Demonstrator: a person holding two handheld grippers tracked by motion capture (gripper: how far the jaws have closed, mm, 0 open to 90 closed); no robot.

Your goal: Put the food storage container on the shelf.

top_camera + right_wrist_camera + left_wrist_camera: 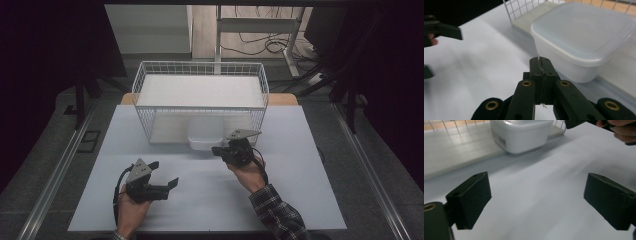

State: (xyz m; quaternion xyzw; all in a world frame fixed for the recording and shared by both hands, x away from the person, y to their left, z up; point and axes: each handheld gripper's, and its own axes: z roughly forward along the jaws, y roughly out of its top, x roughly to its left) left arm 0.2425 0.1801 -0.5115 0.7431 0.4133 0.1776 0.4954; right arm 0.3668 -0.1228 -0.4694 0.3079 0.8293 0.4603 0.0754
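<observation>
A white lidded plastic container sits at the open front of a white wire basket and pokes out over the table. My right gripper is shut with nothing in it, its tips just left of and in front of the container. In the right gripper view the shut jaws point at the container, a short gap away. My left gripper rests open on the near left of the table, pointing right. The left gripper view shows its wide jaws and the container farther off.
A white sheet covers the table. The basket has a white board across its top and a pale board as its floor. Beyond the table stand a metal frame and floor cables. Rails run along both sides.
</observation>
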